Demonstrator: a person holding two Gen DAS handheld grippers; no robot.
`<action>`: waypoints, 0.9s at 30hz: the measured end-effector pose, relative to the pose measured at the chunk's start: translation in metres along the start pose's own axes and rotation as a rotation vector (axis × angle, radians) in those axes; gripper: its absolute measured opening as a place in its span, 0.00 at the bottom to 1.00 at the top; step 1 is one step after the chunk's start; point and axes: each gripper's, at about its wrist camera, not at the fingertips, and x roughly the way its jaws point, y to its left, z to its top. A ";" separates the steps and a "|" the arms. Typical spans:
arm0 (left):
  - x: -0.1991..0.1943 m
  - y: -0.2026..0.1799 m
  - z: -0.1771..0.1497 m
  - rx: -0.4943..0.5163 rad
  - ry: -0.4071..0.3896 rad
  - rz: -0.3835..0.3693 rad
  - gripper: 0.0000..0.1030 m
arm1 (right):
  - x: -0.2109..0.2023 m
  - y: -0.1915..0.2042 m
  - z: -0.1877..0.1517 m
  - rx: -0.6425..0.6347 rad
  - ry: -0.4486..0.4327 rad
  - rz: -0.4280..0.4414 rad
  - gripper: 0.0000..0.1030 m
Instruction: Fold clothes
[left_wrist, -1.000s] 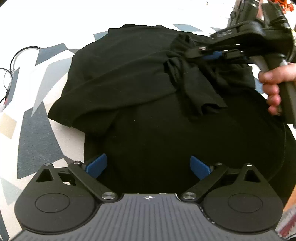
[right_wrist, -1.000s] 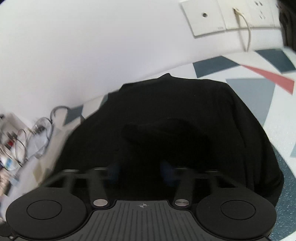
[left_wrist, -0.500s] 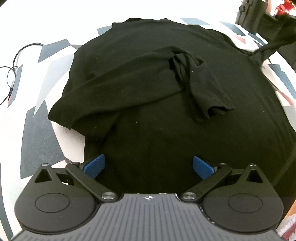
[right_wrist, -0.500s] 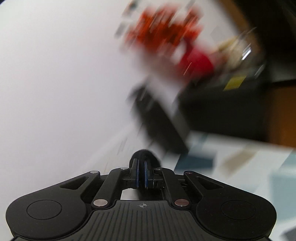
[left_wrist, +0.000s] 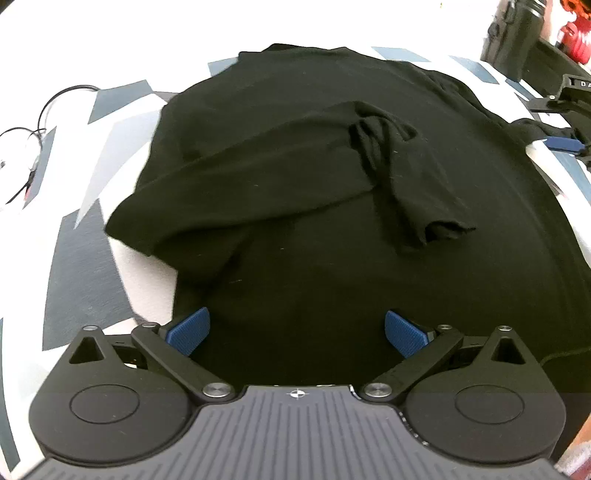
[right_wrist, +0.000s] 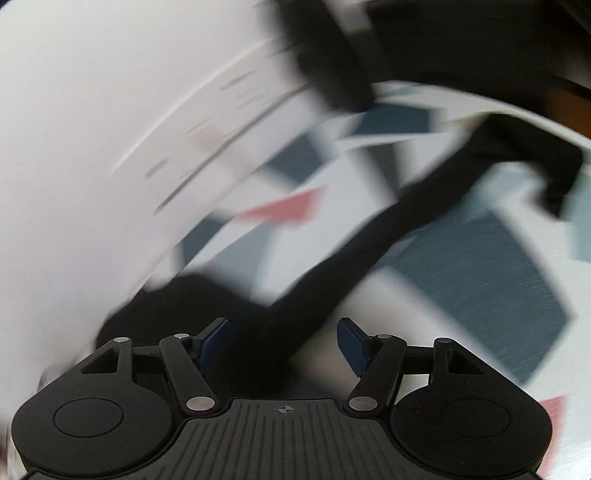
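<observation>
Changes since the earlier frames: the right tool, formerly over the middle of the garment with its pads pinched together, now sits off the garment's right side; the right sleeve, formerly bunched on the chest, now stretches out sideways across the desk.

Item 1. Desk: white covering printed with grey-blue and red angular patches. Carries all items below.

Item 2. Black long-sleeved garment: spread flat on the desk, filling the middle of the left wrist view. Its near hem lies between the left tool's fingers.

Item 3. Left sleeve: folded across the chest, cuff crumpled and resting on the body of the garment.

Item 4. Right sleeve: a long dark band running diagonally away from the right tool, cuff end on the desk. View heavily blurred.

Item 5. Left tool: jaws wide apart, nothing pinched, poised over the hem.

Item 6. Right tool: jaws opening; the sleeve passes between the blue pads, neither seen pressing it.

Item 7. Cables: black loops at the desk's far left edge.
</observation>
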 end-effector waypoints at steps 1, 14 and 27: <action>-0.001 0.002 -0.002 -0.010 -0.007 0.008 1.00 | 0.007 0.013 -0.007 -0.058 0.035 0.047 0.60; -0.019 0.041 -0.014 -0.206 -0.130 0.102 0.99 | 0.058 0.150 -0.104 -0.656 0.381 0.197 0.46; 0.001 0.055 0.004 -0.176 -0.141 0.229 1.00 | -0.016 0.054 0.043 -0.156 -0.264 -0.075 0.10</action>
